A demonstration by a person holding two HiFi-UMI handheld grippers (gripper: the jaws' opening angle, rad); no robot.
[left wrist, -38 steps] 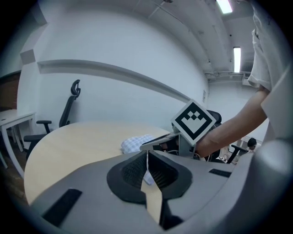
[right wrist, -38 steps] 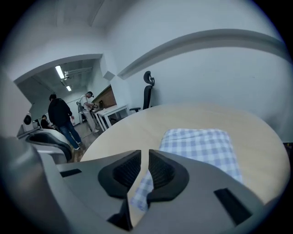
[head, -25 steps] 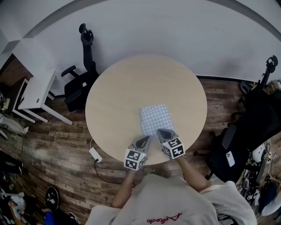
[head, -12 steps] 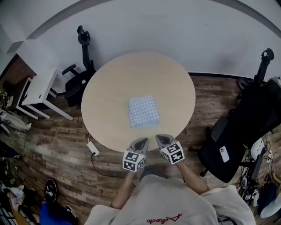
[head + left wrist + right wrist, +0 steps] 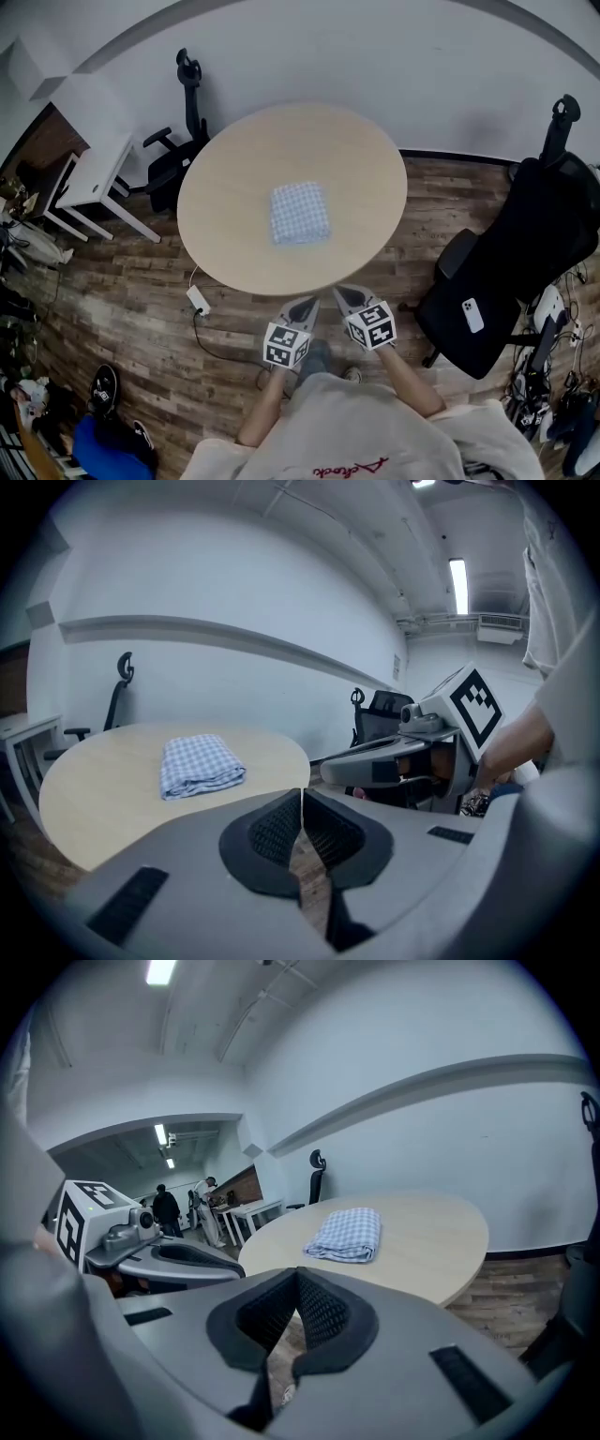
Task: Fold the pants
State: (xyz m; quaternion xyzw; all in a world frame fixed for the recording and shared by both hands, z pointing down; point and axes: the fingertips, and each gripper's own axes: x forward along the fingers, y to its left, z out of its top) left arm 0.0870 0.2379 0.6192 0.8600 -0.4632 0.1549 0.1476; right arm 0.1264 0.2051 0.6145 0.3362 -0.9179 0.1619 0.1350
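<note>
At the far left, a small white rectangular desk [image 5: 89, 164] stands on the dark plank floor [image 5: 122, 309]. The round pale wooden table [image 5: 234, 187] carries the blue-and-white checked pants [image 5: 300, 213], folded into a compact rectangle near its middle. We hold the left gripper [image 5: 305, 306] just off the table's near edge, its jaws clenched on nothing, well apart from the pants. Just beside it, the right gripper [image 5: 345, 296] is likewise clenched and empty. A black office chair [image 5: 534, 244] stands at the right.
</note>
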